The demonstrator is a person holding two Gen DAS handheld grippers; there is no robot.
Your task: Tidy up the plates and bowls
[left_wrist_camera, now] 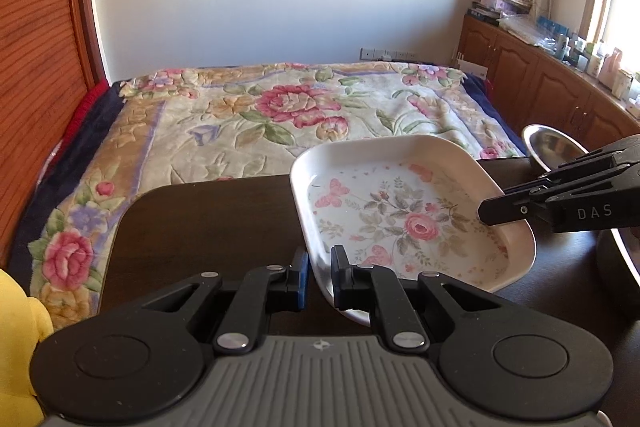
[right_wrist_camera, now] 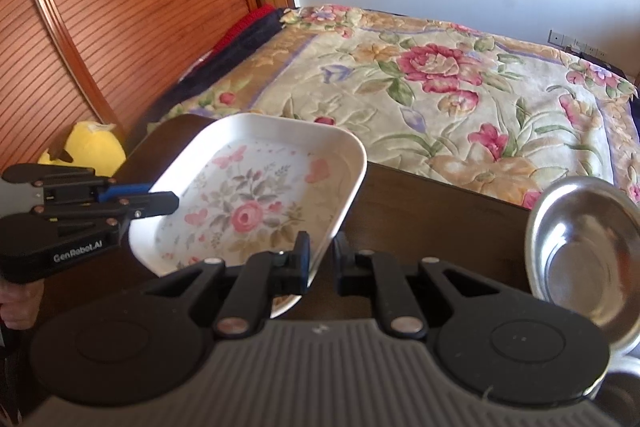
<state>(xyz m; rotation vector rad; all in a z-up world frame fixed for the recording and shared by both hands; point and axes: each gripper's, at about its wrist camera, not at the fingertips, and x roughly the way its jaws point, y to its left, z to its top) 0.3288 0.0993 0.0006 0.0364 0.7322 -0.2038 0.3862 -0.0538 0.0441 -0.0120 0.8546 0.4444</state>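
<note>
A square white plate with a pink rose pattern (left_wrist_camera: pixel 400 211) hangs tilted over the dark table (left_wrist_camera: pixel 200 227), held from two sides. My left gripper (left_wrist_camera: pixel 320 269) is shut on its near-left rim. My right gripper (left_wrist_camera: pixel 490 213) comes in from the right and clamps the opposite rim. In the right wrist view the plate (right_wrist_camera: pixel 256 195) has my right gripper (right_wrist_camera: pixel 323 257) shut on its near edge, and the left gripper (right_wrist_camera: pixel 170 202) pinches its left rim. A steel bowl (right_wrist_camera: pixel 588 251) sits on the table to the right, also visible as the steel bowl (left_wrist_camera: pixel 552 143).
A bed with a floral blanket (left_wrist_camera: pixel 280 115) lies just beyond the table's far edge. A yellow plush toy (right_wrist_camera: pixel 94 147) sits at the table's left. Wooden cabinets (left_wrist_camera: pixel 540 79) line the right wall. Another steel rim (left_wrist_camera: pixel 624 255) shows at the far right.
</note>
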